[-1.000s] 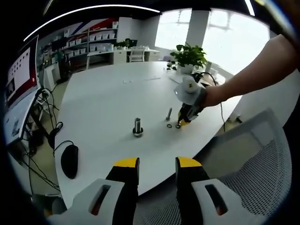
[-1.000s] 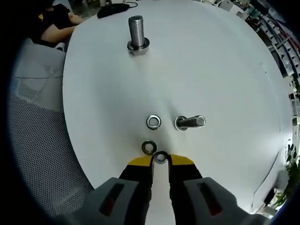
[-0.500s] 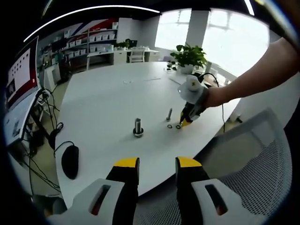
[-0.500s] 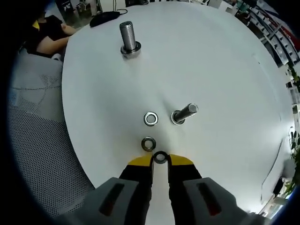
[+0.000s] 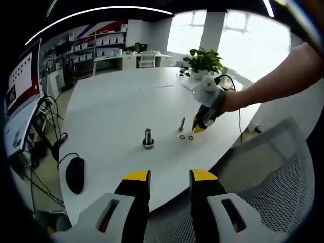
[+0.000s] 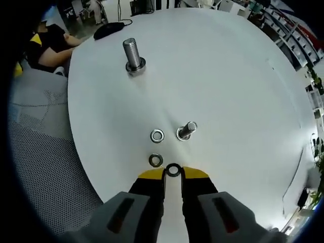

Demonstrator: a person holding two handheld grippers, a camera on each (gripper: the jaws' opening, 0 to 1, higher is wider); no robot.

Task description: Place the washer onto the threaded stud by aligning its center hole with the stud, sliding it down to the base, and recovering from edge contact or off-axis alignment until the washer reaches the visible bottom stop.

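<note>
My right gripper (image 6: 173,171) pinches the washer (image 6: 173,170) at its tips, above the table (image 6: 243,91). I should carry it level, hole centred over the large threaded stud (image 6: 132,54); left gripper (image 5: 169,178) idles open.

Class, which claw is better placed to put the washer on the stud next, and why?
The right claw: it grips a washer between its tips, above the table, facing the large stud. The left claw is open at the table's edge.
</note>
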